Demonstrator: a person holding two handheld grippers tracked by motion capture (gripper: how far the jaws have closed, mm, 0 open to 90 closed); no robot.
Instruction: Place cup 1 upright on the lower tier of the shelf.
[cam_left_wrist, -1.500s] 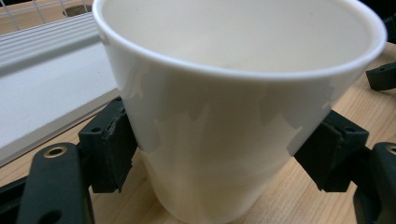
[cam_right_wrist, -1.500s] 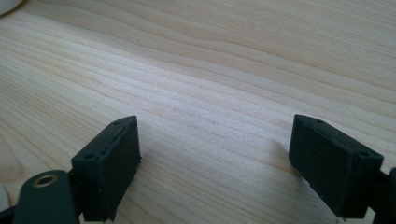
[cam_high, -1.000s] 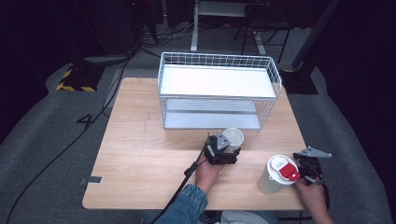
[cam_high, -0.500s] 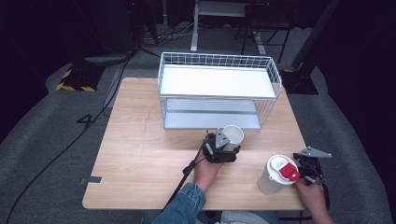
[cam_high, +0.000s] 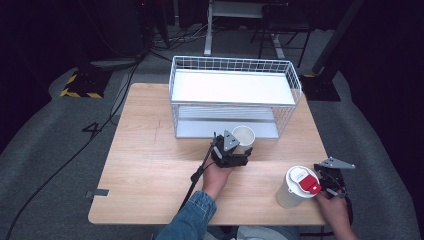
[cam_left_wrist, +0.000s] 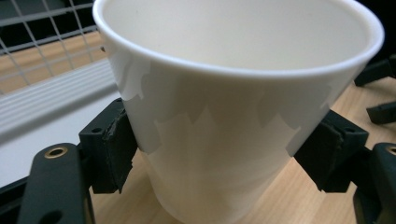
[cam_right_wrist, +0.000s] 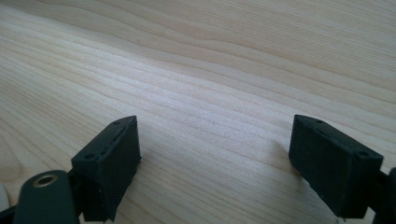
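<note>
A white paper cup (cam_high: 243, 135) (cam_left_wrist: 233, 116), open and empty, is held upright just above the wooden table (cam_high: 150, 165), in front of the wire rack's lower shelf. My left gripper (cam_high: 241, 148) (cam_left_wrist: 219, 154) is shut on its sides, with the pads (cam_left_wrist: 114, 151) pressing the cup wall. At the front right stands a taller white cup with a red-and-white lid (cam_high: 299, 186). My right gripper (cam_high: 327, 181) (cam_right_wrist: 215, 158) rests beside it on the right. Its jaws stand apart over bare wood, with nothing between them.
A white two-tier wire rack (cam_high: 235, 61) stands at the back of the table, with a flat white top shelf and a lower shelf (cam_left_wrist: 42, 107) just behind the held cup. Cables trail off the table's front. Dark floor surrounds the table.
My left gripper has lifted the white cup a little and carried it slightly toward the rack. The right gripper and the lidded cup have not moved.
</note>
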